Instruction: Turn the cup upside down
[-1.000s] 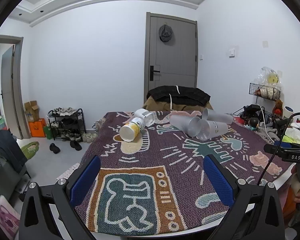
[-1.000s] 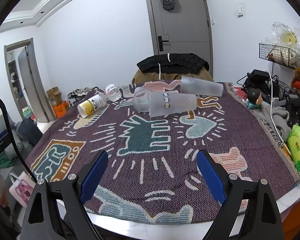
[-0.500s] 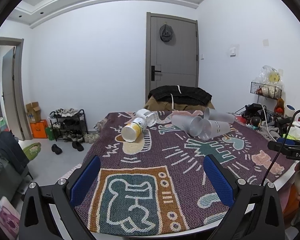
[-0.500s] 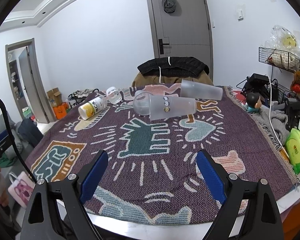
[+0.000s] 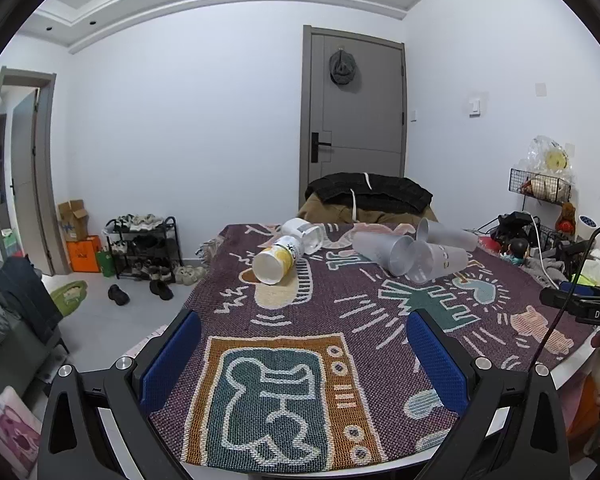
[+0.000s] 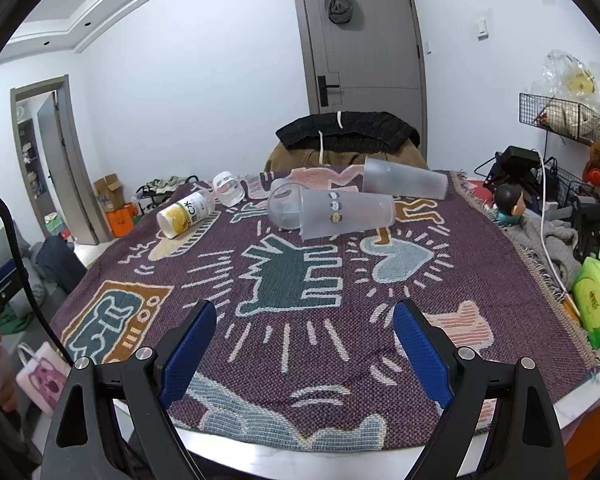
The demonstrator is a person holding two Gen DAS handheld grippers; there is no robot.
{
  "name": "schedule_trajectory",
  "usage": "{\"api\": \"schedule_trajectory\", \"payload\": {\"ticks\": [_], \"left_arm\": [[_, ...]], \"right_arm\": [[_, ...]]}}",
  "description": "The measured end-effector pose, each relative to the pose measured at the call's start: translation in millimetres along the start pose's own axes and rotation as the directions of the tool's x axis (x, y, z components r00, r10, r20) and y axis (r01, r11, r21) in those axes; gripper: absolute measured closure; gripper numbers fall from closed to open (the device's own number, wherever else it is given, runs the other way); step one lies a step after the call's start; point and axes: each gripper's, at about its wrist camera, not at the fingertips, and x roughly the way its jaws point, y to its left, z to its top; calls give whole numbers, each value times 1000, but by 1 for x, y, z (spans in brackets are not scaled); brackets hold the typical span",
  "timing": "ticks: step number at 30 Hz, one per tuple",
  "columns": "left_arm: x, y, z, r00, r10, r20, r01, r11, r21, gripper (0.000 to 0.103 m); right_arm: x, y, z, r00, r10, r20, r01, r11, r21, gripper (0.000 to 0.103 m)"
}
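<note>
Several cups lie on their sides at the far half of a table covered by a patterned purple cloth [image 6: 324, 320]. A white and yellow cup [image 5: 278, 260] [image 6: 185, 214] lies at the far left, beside a small clear glass [image 5: 306, 234] [image 6: 228, 193]. Frosted plastic cups lie to the right: one with stickers [image 6: 332, 212] [image 5: 440, 260], one behind it [image 6: 404, 183] [image 5: 446, 236], and a third [image 5: 384, 248]. My left gripper [image 5: 302, 350] and right gripper [image 6: 304, 340] are open and empty over the near edge, well short of the cups.
A chair with a dark jacket [image 6: 346, 134] stands behind the table's far edge. Clutter, cables and a green packet [image 6: 598, 302] lie along the right edge. A shoe rack [image 5: 142, 246] and boxes stand on the floor at left.
Both views have drifted slightly; the cups sit a little further up and away in the frames. Nothing on the table has moved, and both grippers stay open.
</note>
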Motion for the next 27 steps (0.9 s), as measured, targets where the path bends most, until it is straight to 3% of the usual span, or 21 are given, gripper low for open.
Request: {"api": "schedule_trajectory", "payload": {"ticks": [10, 27], "left_arm": [[15, 6, 3, 1000, 9, -21, -9, 1000, -8, 0], [63, 15, 29, 998, 33, -48, -34, 999, -13, 0]], "right_arm": [[10, 11, 22, 1000, -23, 10, 24, 998, -62, 13], [92, 23, 90, 992, -8, -123, -2, 997, -78, 13]]}}
